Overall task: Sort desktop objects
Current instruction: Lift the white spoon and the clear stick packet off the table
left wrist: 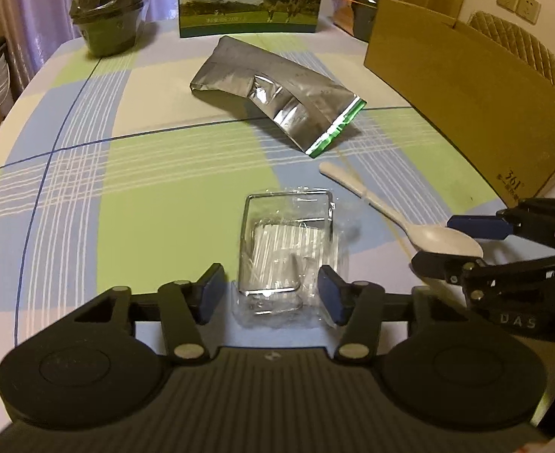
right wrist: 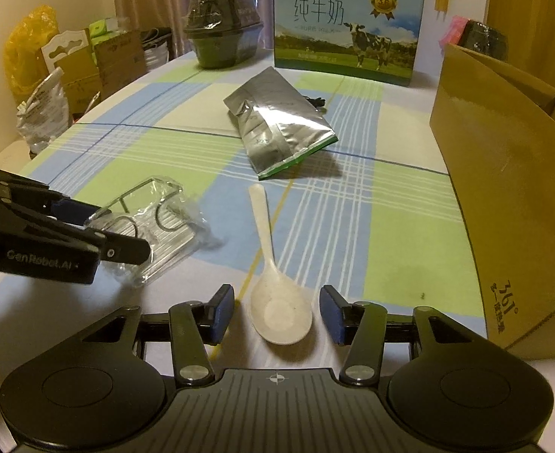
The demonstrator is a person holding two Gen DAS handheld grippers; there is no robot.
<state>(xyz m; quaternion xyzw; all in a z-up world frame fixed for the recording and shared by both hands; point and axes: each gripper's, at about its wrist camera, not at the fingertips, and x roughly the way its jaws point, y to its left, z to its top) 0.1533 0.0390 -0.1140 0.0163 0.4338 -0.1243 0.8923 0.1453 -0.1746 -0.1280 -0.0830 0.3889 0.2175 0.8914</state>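
A clear plastic tray in crumpled wrap [left wrist: 285, 253] lies on the checked tablecloth between the fingers of my left gripper [left wrist: 271, 292], which is open and flanks its near end. A white plastic spoon [right wrist: 273, 264] lies to the right of it, handle pointing away. My right gripper [right wrist: 277, 313] is open, with the spoon's bowl between its blue pads and a gap on each side. Further back lies a silver foil pouch [left wrist: 277, 90] with a green edge. In the right wrist view the left gripper [right wrist: 118, 230] shows beside the clear tray [right wrist: 156, 219].
An open cardboard box [right wrist: 504, 188] stands along the table's right side. At the back stand a milk carton box [right wrist: 345, 30] and a black wrapped bowl [right wrist: 220, 26]. Bags and boxes [right wrist: 50, 75] sit beyond the table's left edge.
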